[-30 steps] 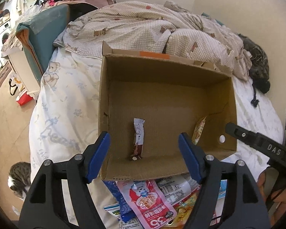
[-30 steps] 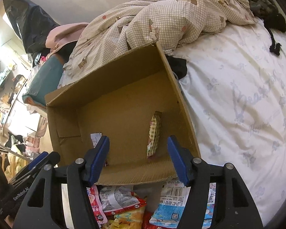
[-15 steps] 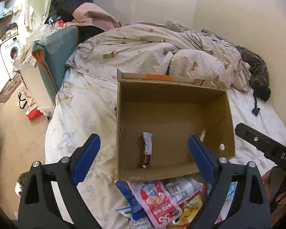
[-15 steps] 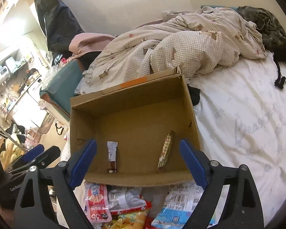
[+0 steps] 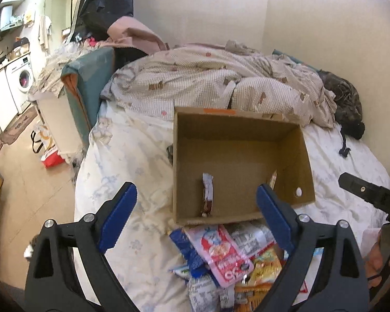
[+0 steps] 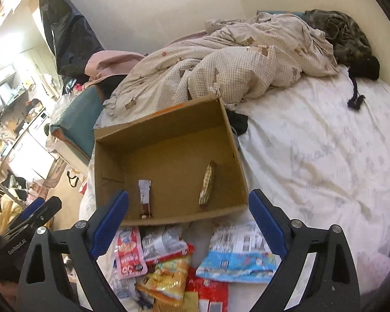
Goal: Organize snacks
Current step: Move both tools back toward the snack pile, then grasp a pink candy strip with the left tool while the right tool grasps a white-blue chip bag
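An open cardboard box [image 5: 234, 127] [image 6: 163, 132] lies on the bed. Inside it a white-and-brown bar [image 5: 207, 195] [image 6: 144, 197] lies flat, and a checked beige pack [image 6: 207, 183] [image 5: 273, 179] stands on edge. A pile of snack packs lies before the box: a pink pack [image 5: 221, 252] [image 6: 128, 254], a light blue pack [image 6: 236, 257] and a yellow pack [image 6: 169, 278]. My left gripper [image 5: 196, 191] hangs open above the box's near left corner, holding nothing. My right gripper [image 6: 188, 197] hovers over the box's near wall, its jaws opening with nothing gripped.
A checked duvet [image 5: 208, 83] is heaped behind the box, with a dark garment [image 6: 345, 33] by the wall. White sheet [image 6: 325, 156] stretches to the right. A teal cushion [image 5: 91, 78] and the floor lie left. A cat [image 5: 30, 249] sits at the lower left.
Both grippers have pulled back and up from the box and their jaws have spread wider. The bar and the checked pack stay in the box.
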